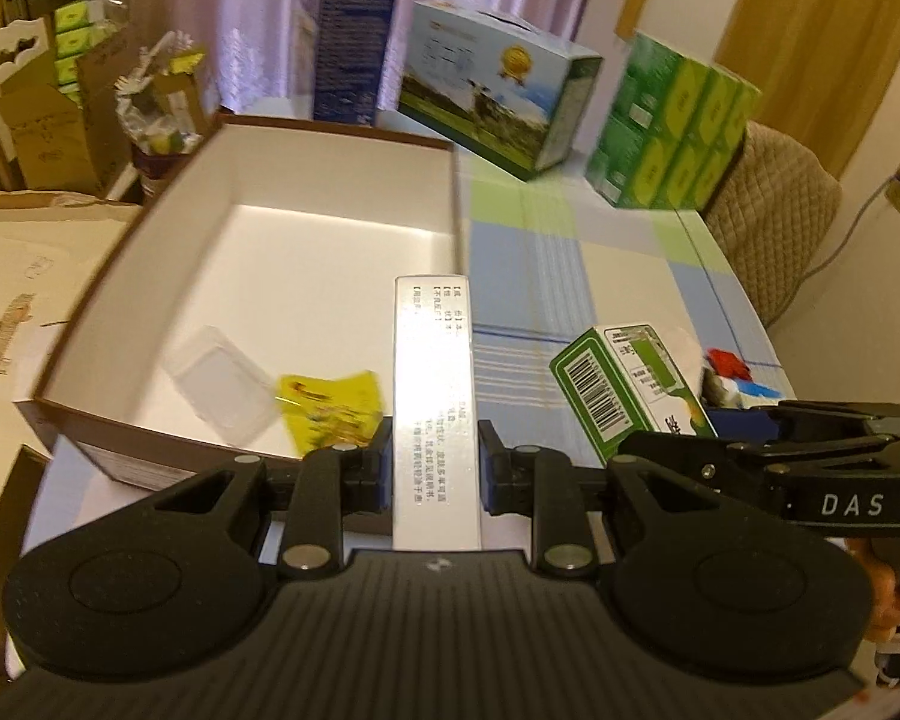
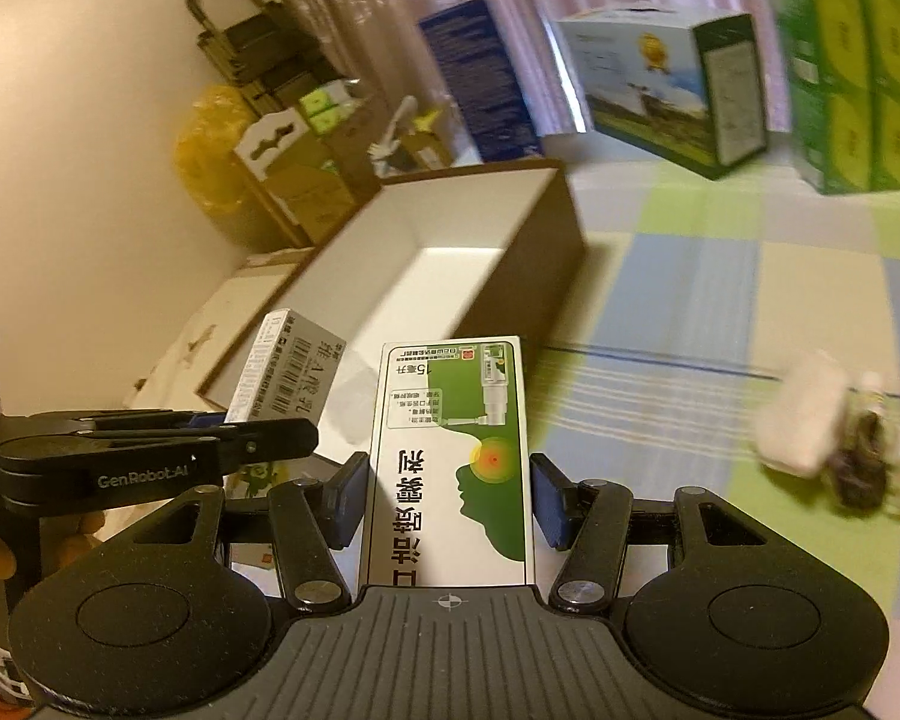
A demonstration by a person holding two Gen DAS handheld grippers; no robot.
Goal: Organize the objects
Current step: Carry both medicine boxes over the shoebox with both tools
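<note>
Just short of the open white tray (image 1: 306, 192), at its near right corner, you carry a carton in each gripper. Your left gripper (image 1: 432, 468) has its jaws pinching the silver box (image 1: 433, 396) lengthwise, likely so it can slide in end-first. Your right gripper (image 2: 447, 495) sits beside it, further from the tray, jaws pinching the green-and-white spray box (image 2: 456, 456). Inside the tray, by its near wall, lie a clear plastic case (image 1: 222, 384) and a yellow sachet (image 1: 330, 408); leftover clutter (image 2: 834, 438) waits on the tabletop (image 2: 690, 312), well right of the tray.

Silver carton (image 1: 435, 414); green-white carton (image 2: 453, 462); tray (image 1: 342, 180) white inside, brown outside; tablecloth (image 1: 570, 276) blue-green-white check.
</note>
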